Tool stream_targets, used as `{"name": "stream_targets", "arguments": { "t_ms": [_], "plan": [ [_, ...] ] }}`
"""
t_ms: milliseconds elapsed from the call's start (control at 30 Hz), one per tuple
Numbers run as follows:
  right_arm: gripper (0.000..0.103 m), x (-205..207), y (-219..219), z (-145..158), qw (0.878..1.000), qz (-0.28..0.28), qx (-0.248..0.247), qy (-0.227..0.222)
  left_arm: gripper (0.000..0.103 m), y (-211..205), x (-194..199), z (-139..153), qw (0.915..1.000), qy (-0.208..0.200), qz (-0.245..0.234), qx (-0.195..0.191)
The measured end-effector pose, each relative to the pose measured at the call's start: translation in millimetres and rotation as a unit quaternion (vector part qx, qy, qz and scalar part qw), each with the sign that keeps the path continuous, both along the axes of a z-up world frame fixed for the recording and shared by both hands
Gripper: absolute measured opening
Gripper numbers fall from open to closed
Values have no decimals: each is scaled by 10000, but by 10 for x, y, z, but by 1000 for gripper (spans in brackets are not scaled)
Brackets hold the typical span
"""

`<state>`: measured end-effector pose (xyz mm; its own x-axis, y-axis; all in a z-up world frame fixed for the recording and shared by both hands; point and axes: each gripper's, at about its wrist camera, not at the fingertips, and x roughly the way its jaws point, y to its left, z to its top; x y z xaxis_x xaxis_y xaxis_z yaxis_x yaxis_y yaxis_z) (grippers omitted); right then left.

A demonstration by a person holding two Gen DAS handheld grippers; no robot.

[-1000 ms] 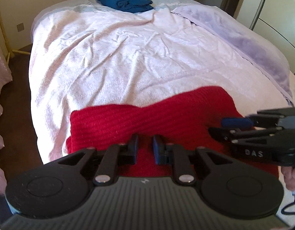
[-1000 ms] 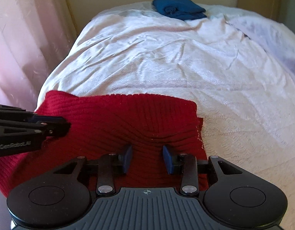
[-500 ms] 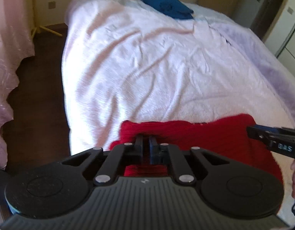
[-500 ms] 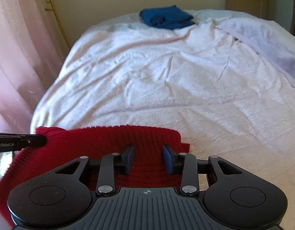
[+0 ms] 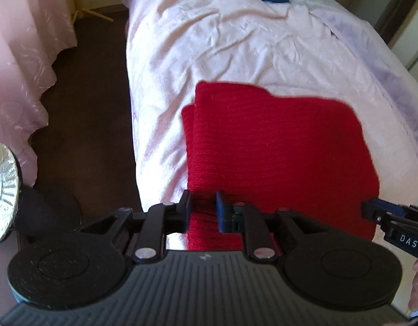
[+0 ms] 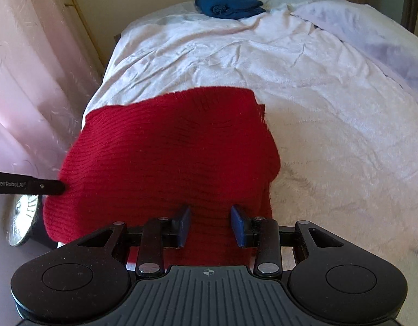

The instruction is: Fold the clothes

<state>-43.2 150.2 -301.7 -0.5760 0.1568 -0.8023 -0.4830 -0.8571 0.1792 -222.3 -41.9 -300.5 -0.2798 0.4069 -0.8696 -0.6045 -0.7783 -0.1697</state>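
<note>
A red knit garment (image 5: 276, 149) lies doubled near the foot of the white bed cover (image 5: 236, 40), its near edge raised. My left gripper (image 5: 203, 212) is at the garment's left near edge. Its jaws are opening, and red knit still fills the gap and touches both pads. In the right wrist view the garment (image 6: 168, 149) hangs past the bed's left side. My right gripper (image 6: 211, 225) is shut on a thick fold at its near edge. The left gripper's fingers (image 6: 46, 186) touch its left border. The right gripper's fingers (image 5: 385, 214) show at the right.
Folded blue clothing (image 6: 230, 4) sits at the far end of the bed. A lilac blanket (image 6: 371, 27) covers the right side. A pink curtain (image 5: 19, 54) and dark floor (image 5: 86, 108) lie to the left, with a shiny foil-like disc (image 5: 0, 190) near the bed's corner.
Both grippers have moved along with the red garment and risen a little, and it now fills more of both views. The left jaws narrowed onto the knit, then widened again.
</note>
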Motion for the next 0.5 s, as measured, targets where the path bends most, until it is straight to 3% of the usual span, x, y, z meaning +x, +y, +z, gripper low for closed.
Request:
{"name": "stream_targets", "arguments": {
  "t_ms": [200,267,333,500],
  "plan": [
    [37,99,59,330,9996,-177,-161,151,17,-40,140,299,9989,85,-24,-467],
    [43,150,16,369,9994,-235,-235,61,23,-59,211,336,9977,50,26,-673],
    [59,207,-48,376,9993,-287,-248,-13,27,-105,299,338,9970,19,75,-775],
    [61,368,-185,263,9984,-369,-381,-213,28,-231,483,265,9946,-159,180,-1012]
  ]
}}
